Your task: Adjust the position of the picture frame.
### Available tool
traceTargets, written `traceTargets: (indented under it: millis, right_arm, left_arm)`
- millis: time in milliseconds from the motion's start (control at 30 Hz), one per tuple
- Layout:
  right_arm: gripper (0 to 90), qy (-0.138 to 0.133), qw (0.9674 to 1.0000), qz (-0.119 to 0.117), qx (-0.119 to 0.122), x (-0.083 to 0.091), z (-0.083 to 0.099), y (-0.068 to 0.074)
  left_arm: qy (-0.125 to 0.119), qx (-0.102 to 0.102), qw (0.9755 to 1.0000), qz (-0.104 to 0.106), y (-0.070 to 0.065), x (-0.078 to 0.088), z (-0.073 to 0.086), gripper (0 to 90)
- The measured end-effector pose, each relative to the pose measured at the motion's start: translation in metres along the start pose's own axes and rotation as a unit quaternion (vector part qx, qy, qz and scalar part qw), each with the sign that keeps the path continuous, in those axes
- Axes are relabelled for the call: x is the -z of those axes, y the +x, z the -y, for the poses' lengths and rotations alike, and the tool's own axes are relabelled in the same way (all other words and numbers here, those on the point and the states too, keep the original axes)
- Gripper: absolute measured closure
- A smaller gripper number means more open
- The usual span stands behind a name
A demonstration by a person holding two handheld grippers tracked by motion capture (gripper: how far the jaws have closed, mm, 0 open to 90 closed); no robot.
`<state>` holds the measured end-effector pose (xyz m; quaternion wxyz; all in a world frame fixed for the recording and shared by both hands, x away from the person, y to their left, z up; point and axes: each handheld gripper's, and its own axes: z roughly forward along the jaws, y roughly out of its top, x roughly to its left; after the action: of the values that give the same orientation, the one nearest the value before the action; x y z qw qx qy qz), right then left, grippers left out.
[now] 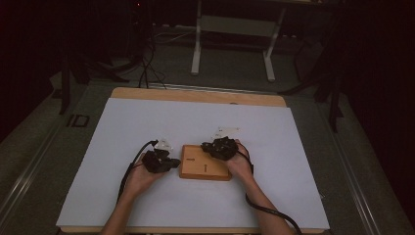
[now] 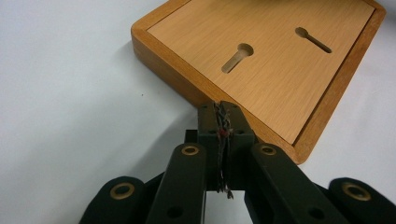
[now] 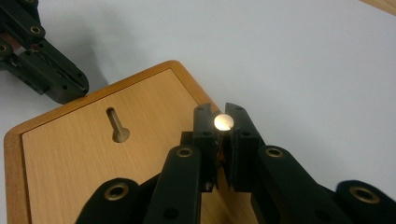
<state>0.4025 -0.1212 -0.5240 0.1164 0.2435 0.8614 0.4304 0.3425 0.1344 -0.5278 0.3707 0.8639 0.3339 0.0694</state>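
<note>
- On the dark floor (image 1: 58,132) left of the bench (image 1: 147,117), large pale characters (image 1: 77,120) stand; they read roughly as "ID", seen sideways.
- The wooden board (image 1: 204,162) carries small dark marks in the high view, too small to read.

Both forearms are bare, no sleeves. The left gripper (image 1: 157,160) and right gripper (image 1: 221,147) are black, each topped by a grey three-cornered plate and trailing a black cable toward the frame's bottom. Brass-ringed pivots stud their linkages.
</note>
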Motion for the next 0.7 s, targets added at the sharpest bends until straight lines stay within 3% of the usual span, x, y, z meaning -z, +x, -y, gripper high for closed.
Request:
traceTargets:
  millis: [267,467,700]
  right_arm:
    - [82.7,0.009,0.9999,-0.001,0.007,0.001,-0.002,0.0]
    - [72.3,-0.011,0.9999,-0.005,-0.003,0.009,-0.006,-0.002]
    - [63.6,-0.025,0.9996,-0.003,0.011,0.025,-0.014,-0.001]
  left_arm:
    - [-0.008,-0.002,1.0,0.001,0.0,0.002,0.0,86.3]
    - [-0.022,-0.003,0.9998,0.003,0.0,0.004,-0.001,84.4]
    - [-0.032,-0.004,0.9995,0.0,0.0,0.005,-0.001,82.7]
